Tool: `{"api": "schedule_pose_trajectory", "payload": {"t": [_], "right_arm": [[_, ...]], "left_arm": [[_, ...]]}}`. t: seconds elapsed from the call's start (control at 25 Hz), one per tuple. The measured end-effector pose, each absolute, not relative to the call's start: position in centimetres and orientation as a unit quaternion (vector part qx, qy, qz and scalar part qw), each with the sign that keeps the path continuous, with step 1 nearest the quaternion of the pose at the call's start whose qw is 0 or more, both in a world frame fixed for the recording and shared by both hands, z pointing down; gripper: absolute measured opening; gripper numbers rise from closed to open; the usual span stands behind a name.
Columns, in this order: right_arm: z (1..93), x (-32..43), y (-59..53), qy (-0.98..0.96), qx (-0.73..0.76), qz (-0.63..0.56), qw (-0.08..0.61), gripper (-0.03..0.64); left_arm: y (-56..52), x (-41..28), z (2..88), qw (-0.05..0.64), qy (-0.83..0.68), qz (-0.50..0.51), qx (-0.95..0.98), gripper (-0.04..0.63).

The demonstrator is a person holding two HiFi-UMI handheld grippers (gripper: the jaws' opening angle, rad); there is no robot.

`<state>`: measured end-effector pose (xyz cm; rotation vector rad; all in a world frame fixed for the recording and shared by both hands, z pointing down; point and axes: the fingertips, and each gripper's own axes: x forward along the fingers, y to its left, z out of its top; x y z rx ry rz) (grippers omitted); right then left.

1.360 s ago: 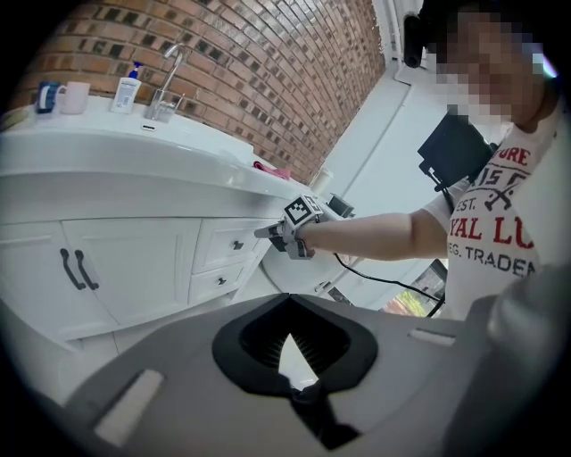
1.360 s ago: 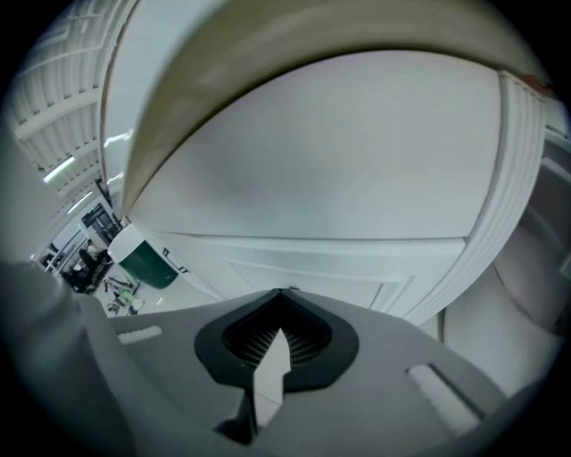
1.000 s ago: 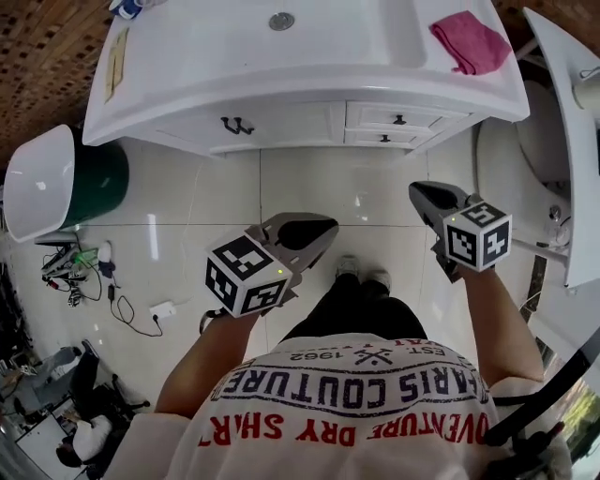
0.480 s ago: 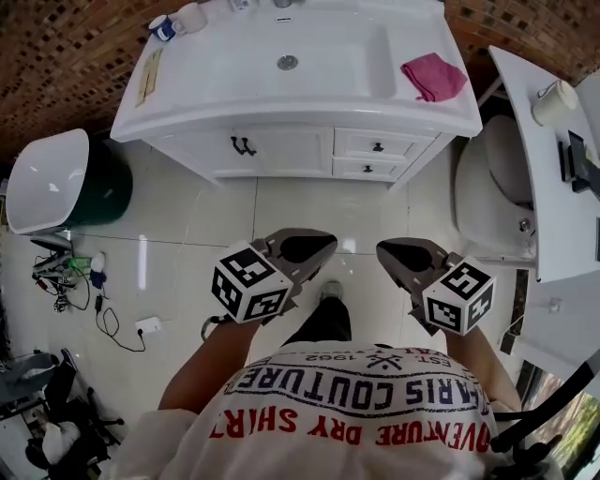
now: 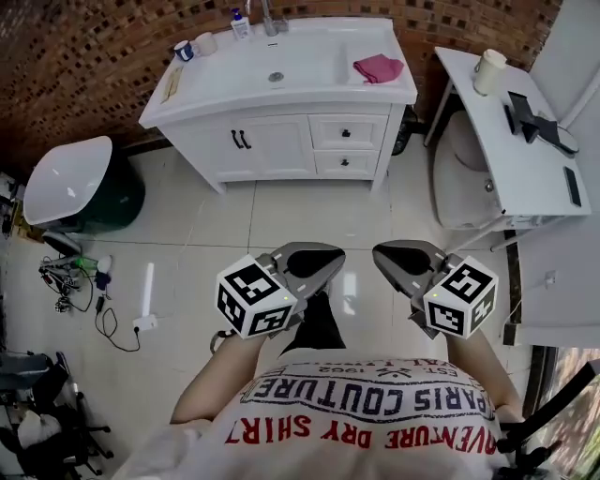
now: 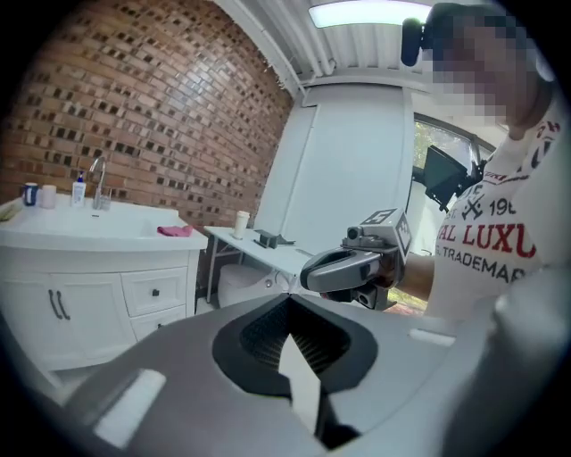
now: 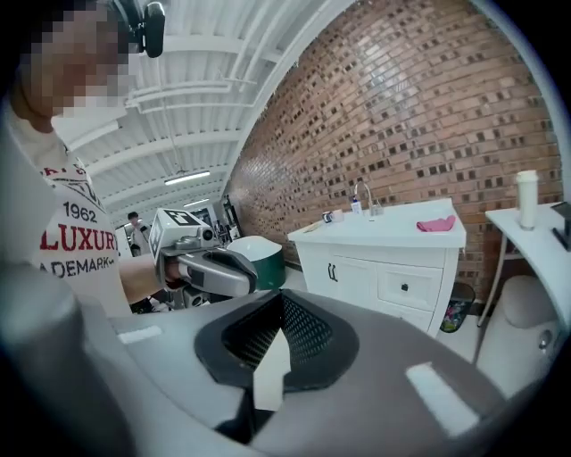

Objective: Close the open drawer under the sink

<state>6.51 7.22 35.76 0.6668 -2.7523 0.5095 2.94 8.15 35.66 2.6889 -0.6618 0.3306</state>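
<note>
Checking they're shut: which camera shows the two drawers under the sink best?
The head view: both drawers show whole, fronts flush with the cabinet. The right gripper view shows them at an angle, the lower partly hidden; the left gripper view likewise.

The tap on the far sink worktop is cut off at the top edge. The toilet is half hidden beneath the right white table.

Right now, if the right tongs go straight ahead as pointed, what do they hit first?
Likely the white vanity, around its double doors. The left tongs sit just left of that line, so a near miss. Depth is unclear.
</note>
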Motion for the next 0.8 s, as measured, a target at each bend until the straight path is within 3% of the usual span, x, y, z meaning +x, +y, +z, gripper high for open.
{"api": "schedule_pose_trajectory", "payload": {"t": [0.32,0.8], "right_arm": [[29.8,11.3,19.8,-0.957,0.228,0.148,0.098,0.006],[28.6,12.1,25.1,-0.961,0.227,0.128,0.097,0.006]], "left_arm": [[20.7,7.2,29.3,0.120,-0.243,0.115,0.956,-0.017],[25.3,8.3,28.0,0.100,-0.261,0.110,0.954,-0.017]]}}
